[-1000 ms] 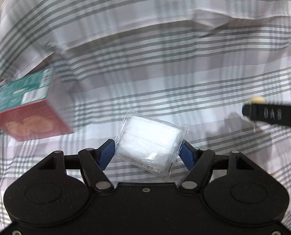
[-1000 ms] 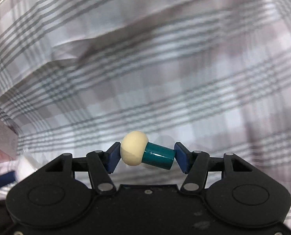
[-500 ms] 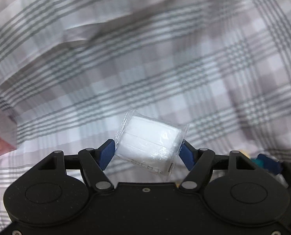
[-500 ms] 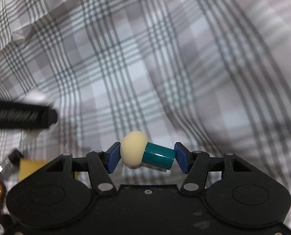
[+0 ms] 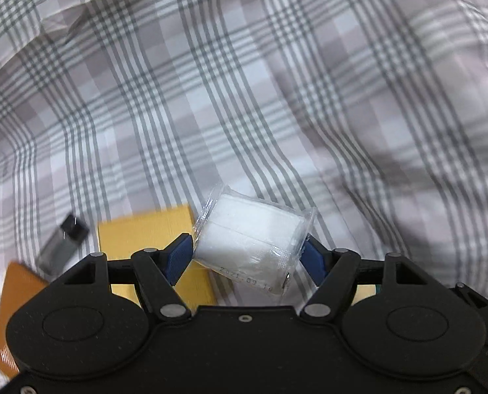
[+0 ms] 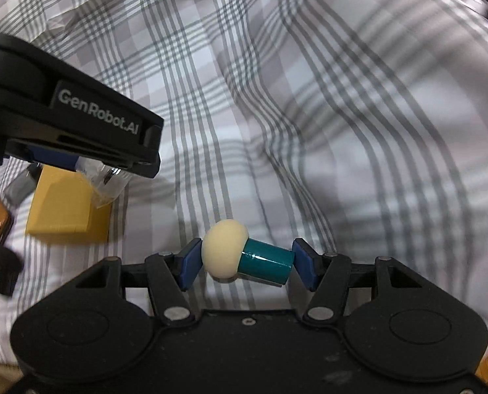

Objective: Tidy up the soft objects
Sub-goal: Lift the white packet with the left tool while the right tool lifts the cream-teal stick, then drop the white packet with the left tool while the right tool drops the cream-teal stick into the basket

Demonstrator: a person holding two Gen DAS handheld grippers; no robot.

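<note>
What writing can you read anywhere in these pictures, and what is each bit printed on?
"GenRobot.AI": white letters on the side of the black left gripper, seen from the right wrist view.
"2021.09.1", last digit unclear: a date stamped on the clear wrapper of the white packet.
Red marks at the right wrist view's lower right corner: too small to read.

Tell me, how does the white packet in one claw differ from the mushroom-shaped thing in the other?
The white packet is flat-sided, blocky and sealed in clear wrap with a printed date; the mushroom toy is bare, with a round cream cap and a teal stem. The packet is one colour, the toy two. The packet looks bulkier between its pads. Both are clamped sideways, tilted, above the checked cloth.
</note>
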